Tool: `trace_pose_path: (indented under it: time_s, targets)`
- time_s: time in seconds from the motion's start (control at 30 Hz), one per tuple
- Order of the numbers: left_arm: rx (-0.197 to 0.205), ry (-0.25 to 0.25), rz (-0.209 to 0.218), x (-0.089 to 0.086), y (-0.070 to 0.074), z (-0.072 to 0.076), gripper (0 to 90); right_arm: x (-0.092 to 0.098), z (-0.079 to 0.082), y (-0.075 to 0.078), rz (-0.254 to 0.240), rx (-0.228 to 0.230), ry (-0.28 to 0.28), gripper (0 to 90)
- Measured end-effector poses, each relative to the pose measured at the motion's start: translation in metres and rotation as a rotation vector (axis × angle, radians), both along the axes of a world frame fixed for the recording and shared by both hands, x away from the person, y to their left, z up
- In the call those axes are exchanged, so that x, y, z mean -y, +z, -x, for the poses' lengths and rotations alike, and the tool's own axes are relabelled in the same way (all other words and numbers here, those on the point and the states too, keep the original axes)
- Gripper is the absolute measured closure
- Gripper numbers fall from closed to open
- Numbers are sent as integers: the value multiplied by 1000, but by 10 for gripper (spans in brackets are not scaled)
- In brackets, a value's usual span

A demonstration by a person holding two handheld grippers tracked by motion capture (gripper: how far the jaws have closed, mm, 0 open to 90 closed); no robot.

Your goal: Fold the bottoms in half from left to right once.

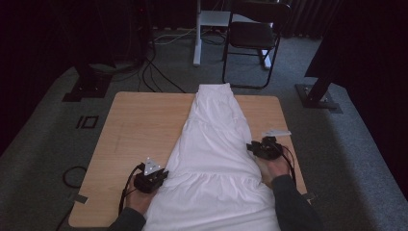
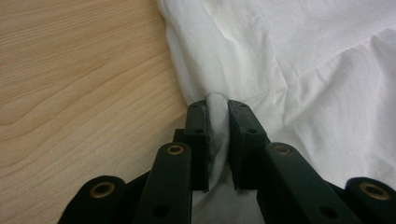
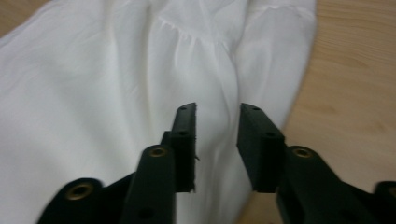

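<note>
A long white tiered garment [image 1: 216, 144] lies lengthwise down the middle of the wooden table [image 1: 139, 125], its narrow end far from me. At its left edge sits my left gripper [image 1: 162, 175]. In the left gripper view, the left gripper [image 2: 217, 106] is shut on a small raised fold of the white garment [image 2: 303, 70] beside bare wood [image 2: 70, 70]. My right gripper [image 1: 251, 147] rests at the garment's right edge. In the right gripper view, the right gripper [image 3: 217, 112] stands open just over the garment [image 3: 93, 70], with nothing pinched.
A small white scrap [image 1: 277, 131] lies on the table beyond my right gripper. Behind the table on the grey carpet are a black chair [image 1: 255, 33], a white post [image 1: 197, 43], cables [image 1: 154, 72] and two black stand bases [image 1: 317, 96].
</note>
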State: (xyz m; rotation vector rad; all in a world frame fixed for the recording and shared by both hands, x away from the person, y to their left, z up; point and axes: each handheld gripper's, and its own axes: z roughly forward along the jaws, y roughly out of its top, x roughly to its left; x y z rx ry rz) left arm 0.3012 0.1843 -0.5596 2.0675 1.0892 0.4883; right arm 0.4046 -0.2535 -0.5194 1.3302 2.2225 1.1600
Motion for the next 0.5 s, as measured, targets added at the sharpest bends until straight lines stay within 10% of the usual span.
trace_pose_path:
  time_s: [0.23,0.33,0.4,0.5]
  targets:
    - [-1,5,11,-2,-1,0,775,-26,-56,-17,1,-71,-14,563]
    - [-3,8,13,-2,-1,0,770,-36,-64,-22,96,-88,28,848]
    - [-4,8,13,-2,-1,0,764,-29,-63,-6,184,45,-104,900]
    - [-1,5,6,-1,-1,1,766,-15,-63,9,207,129,-231,900]
